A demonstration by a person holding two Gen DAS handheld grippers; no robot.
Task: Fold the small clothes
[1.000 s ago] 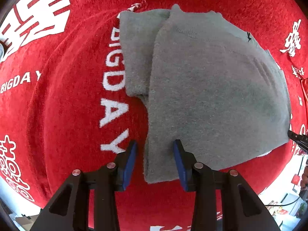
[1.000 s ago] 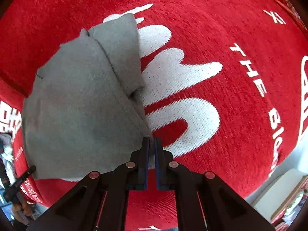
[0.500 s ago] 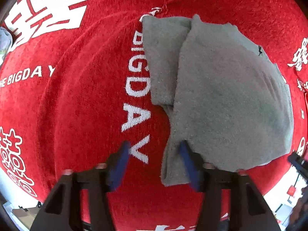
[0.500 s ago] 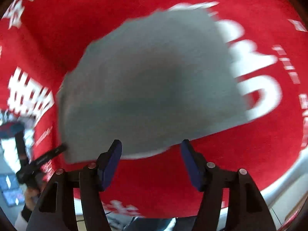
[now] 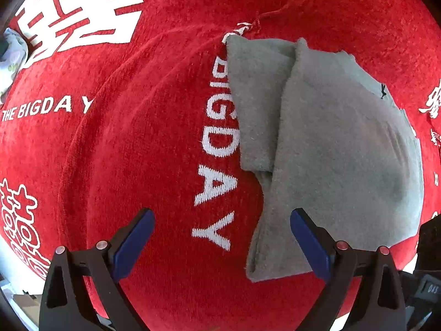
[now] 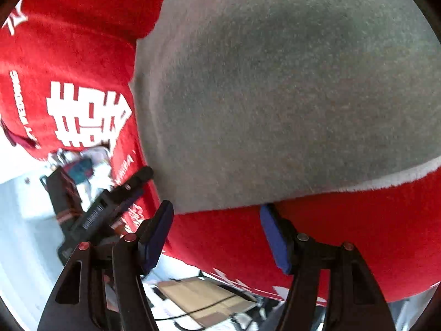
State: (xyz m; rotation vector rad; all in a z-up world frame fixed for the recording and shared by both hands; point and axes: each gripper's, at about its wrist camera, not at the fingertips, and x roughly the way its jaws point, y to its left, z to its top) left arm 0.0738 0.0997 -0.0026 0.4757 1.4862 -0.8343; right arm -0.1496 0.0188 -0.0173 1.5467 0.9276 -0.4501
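Two tools hang over the grey garment [image 5: 330, 149], which lies folded on the red cloth [image 5: 124, 151]. Our left tool [image 5: 220, 237] has just been opening and stands wide apart, one pad over the garment's corner. Our right tool [image 6: 215, 234] is apart at the hem, gripping nothing. A careless pinch there could snag the red cloth underneath and drag the fold loose.

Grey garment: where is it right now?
The grey garment lies folded on the red blanket, right of the white "BIGDAY" lettering in the left wrist view; its near corner sits between the open left gripper fingers.
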